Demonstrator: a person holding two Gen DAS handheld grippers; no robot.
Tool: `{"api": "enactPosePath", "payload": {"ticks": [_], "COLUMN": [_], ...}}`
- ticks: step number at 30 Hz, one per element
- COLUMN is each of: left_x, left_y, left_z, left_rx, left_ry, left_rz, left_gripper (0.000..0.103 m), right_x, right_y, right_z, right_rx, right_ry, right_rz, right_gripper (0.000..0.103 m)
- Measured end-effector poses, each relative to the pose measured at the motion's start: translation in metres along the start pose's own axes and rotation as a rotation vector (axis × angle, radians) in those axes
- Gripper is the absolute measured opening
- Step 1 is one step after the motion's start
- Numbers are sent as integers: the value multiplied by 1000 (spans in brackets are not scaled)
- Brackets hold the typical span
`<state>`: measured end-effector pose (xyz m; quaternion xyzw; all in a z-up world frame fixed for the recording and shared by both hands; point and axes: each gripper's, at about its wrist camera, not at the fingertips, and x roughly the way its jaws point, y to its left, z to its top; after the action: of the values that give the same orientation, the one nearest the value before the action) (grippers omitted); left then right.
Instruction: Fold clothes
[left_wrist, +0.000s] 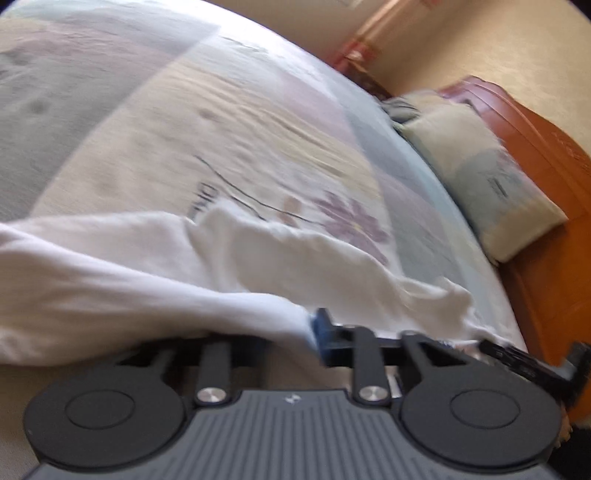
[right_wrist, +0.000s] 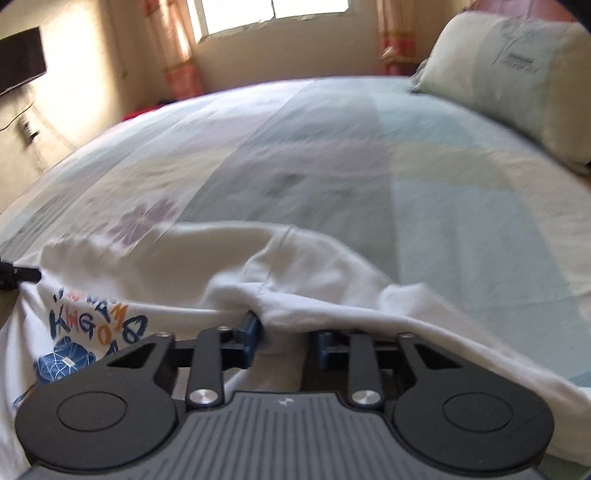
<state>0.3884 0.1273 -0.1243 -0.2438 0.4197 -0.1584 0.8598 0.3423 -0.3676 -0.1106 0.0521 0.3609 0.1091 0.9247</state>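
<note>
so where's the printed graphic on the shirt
In the right wrist view it sits lower left on the white t-shirt, the graphic just left of the right hand-held gripper.

A white T-shirt (right_wrist: 314, 266) is lying crumpled along the near edge of the bed (right_wrist: 369, 155), its cloth bunching into soft ridges and folds. A printed graphic (right_wrist: 92, 332) in blue and orange letters, with blue leaf-like shapes below, is showing on the part hanging toward the left. The fabric is draping over the bed's edge and is being pinched up into a raised peak near its middle. The left wrist view is showing the garment (left_wrist: 147, 280) stretching sideways, blurred.
</note>
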Motion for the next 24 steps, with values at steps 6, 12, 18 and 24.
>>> {"api": "enactPosePath", "payload": {"ticks": [6,12,18,24], "left_x": [-2,-9,-58,-89], "left_y": [-10,-8,-5,-16], "left_z": [19,0,-49,-95], "left_rx": [11,20,11,75], "left_ry": [-84,29,102,154], "left_rz": [36,90,71,85], "left_gripper": [23,48,59,64], "right_x": [-21,-43,-90,-129], "right_y": [-6,-13,-15,-11], "right_z": [-7,-13,-57,-126], "right_rx": [75,151,247,353], "right_ry": [21,43,130,257], "right_rz": [28,56,105,122], "right_gripper": [34,42,59,62]}}
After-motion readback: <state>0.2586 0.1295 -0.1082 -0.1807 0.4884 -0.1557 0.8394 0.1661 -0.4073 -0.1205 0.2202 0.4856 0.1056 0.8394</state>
